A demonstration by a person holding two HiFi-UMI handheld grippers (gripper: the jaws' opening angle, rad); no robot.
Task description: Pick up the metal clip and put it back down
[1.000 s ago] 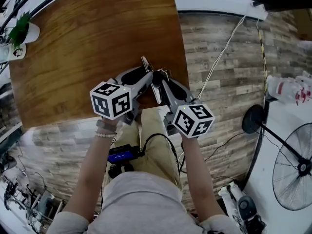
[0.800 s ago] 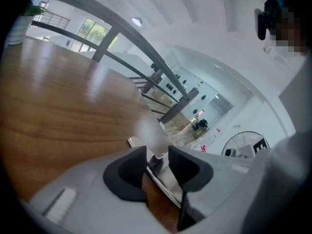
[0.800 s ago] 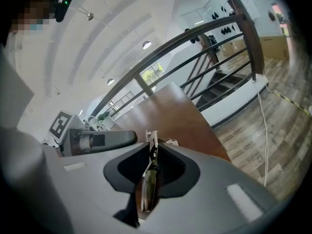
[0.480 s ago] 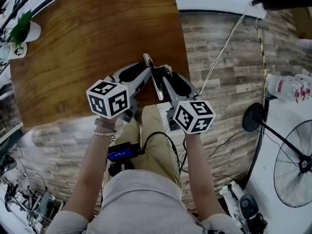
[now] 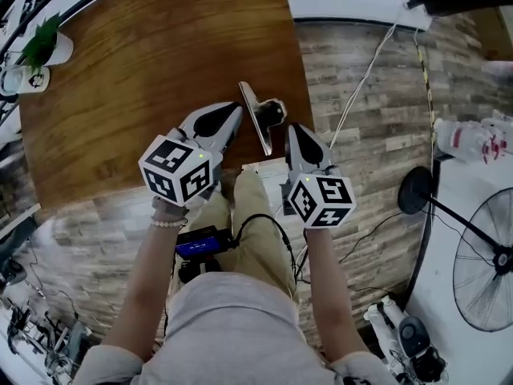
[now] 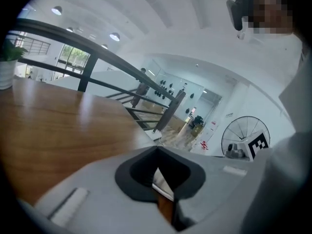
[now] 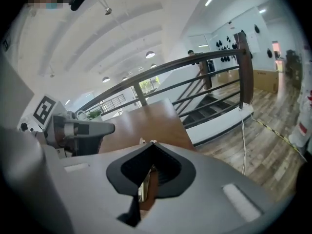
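Both grippers have backed off, leaving the metal clip (image 5: 256, 119) on the worktop (image 5: 144, 62). Right gripper (image 5: 293, 131) jaws just closed empty, left gripper (image 5: 230, 112) jaws together; put-down looks done, withdraw next

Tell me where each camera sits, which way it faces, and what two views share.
Head view: on the head, facing down at brown wooden table, silver metal clip, forearms, left gripper, right gripper.
Left gripper view: along its shut jaws across the table; pale shirt at right.
Right gripper view: along its just-closed jaws over the table; left gripper at left.
Shared: all show the table.
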